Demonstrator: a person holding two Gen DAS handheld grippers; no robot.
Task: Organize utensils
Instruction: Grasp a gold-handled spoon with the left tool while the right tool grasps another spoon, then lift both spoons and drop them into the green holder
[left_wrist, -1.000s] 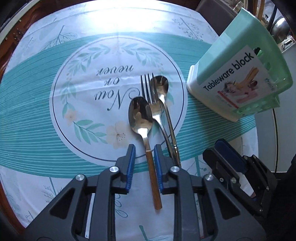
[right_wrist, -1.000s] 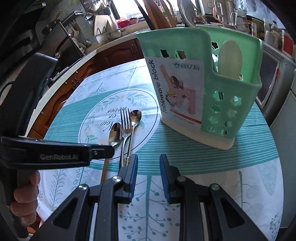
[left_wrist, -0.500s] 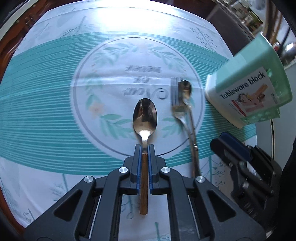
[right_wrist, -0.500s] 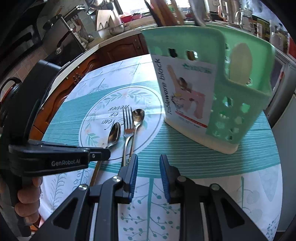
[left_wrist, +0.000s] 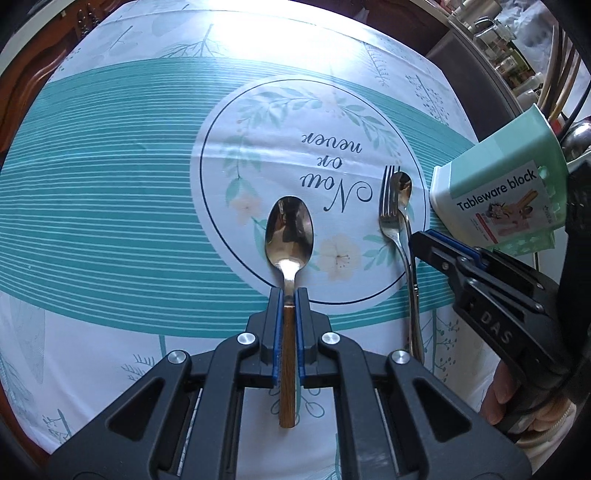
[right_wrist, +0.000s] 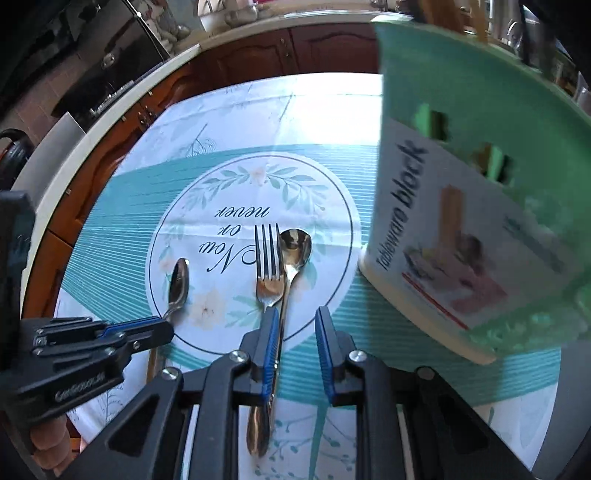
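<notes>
One wooden-handled spoon (left_wrist: 289, 236) is pinched by the left hand-held gripper (left_wrist: 287, 310); fork (right_wrist: 269, 273) lies beside the spread right hand-held gripper (right_wrist: 295, 332).

"Tableware block" on white label of mint-green perforated plastic utensil holder (left_wrist: 517, 192). "Now or never," upside down, in circle of teal-striped floral tablecloth (left_wrist: 110, 192) beside holder. "DAS" on black right gripper (left_wrist: 428, 240).

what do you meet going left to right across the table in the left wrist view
wooden-handled steel spoon clamped in the left gripper → steel fork → small steel spoon → right gripper → mint green plastic utensil holder
</notes>
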